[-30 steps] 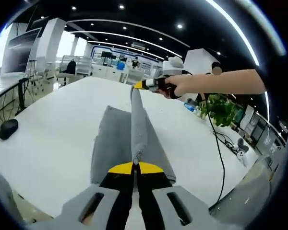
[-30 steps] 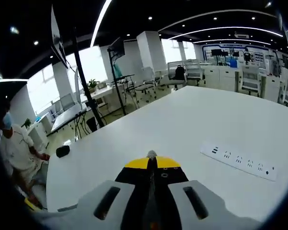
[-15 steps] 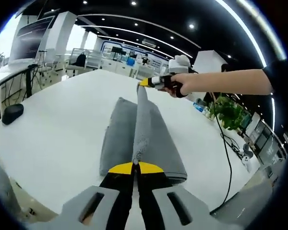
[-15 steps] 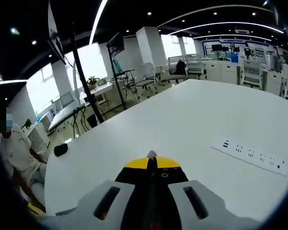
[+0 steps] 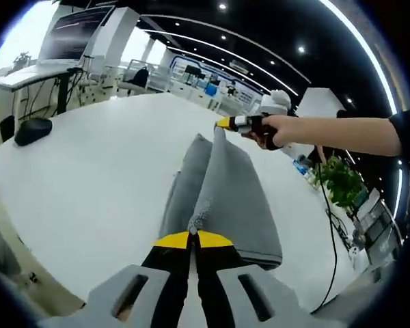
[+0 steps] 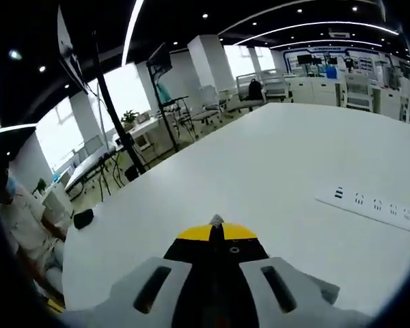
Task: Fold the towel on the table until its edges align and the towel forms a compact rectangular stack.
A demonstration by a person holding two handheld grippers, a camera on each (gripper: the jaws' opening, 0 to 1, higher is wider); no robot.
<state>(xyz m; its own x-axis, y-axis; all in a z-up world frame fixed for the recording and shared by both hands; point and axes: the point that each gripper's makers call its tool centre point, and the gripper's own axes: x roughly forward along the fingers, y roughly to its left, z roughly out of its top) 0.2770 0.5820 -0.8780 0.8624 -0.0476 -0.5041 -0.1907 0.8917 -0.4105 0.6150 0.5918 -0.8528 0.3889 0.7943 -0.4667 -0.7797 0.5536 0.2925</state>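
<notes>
A grey towel (image 5: 225,191) lies folded lengthwise on the white table (image 5: 102,178). Its upper edge is lifted into a ridge between two grippers. My left gripper (image 5: 193,235) is shut on the near corner of that edge. At the far end, my right gripper (image 5: 223,124), held by a person's hand (image 5: 277,130), pinches the other corner. In the right gripper view, my right gripper (image 6: 216,221) is shut, with a small tuft of grey towel (image 6: 216,219) at the tips above the white table (image 6: 260,178).
A black mouse-like object (image 5: 32,130) lies at the table's left edge, also seen as a dark object (image 6: 83,218) in the right gripper view. A white power strip (image 6: 372,203) lies on the table. A seated person (image 6: 27,225), desks and chairs stand beyond.
Both grippers have carried the lifted towel edge sideways, so the upper layer now lies wider over the lower one. The left gripper view has tilted further down toward the table.
</notes>
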